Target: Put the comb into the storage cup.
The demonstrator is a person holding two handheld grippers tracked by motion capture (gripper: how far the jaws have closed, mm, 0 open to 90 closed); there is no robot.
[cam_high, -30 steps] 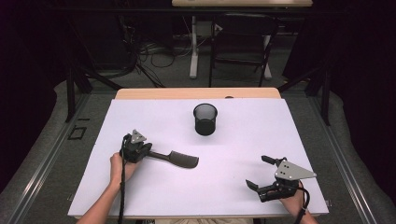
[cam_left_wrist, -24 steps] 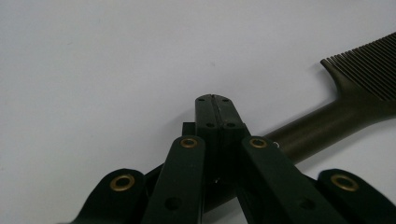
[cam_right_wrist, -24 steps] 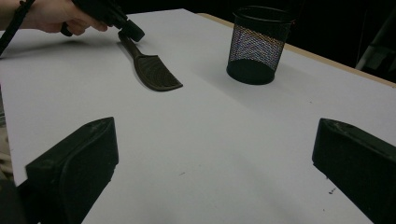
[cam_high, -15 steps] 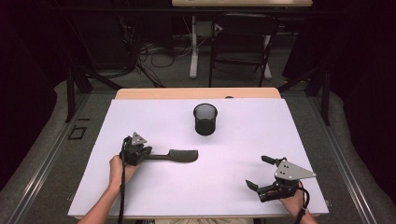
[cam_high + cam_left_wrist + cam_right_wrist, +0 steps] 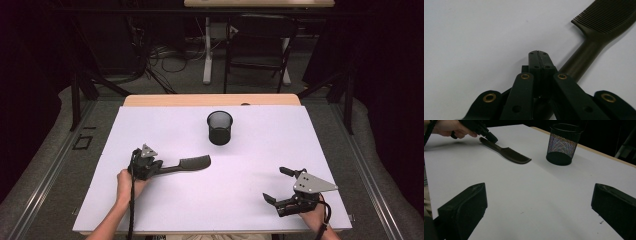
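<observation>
A dark comb (image 5: 192,163) lies on the white table (image 5: 250,210), teeth end toward the middle. My left gripper (image 5: 159,169) is at the comb's handle end with its jaws shut. In the left gripper view the closed jaws (image 5: 537,53) sit over the handle, which runs out from under them to the teeth (image 5: 609,20) at upper right. I cannot tell whether they press on it. My right gripper (image 5: 274,183) rests near the front right edge, open with nothing between its fingers. The right gripper view (image 5: 536,207) looks toward the comb (image 5: 511,155) and the left gripper (image 5: 489,137).
A black mesh cup (image 5: 220,127) stands upright at the middle back of the table, also seen in the right gripper view (image 5: 564,143). A wooden edge (image 5: 210,100) runs along the far side. Dark floor, cables and a chair lie beyond.
The comb's teeth end has swung a little away from the person, toward the cup, with the left gripper at its handle. The right gripper has stayed put.
</observation>
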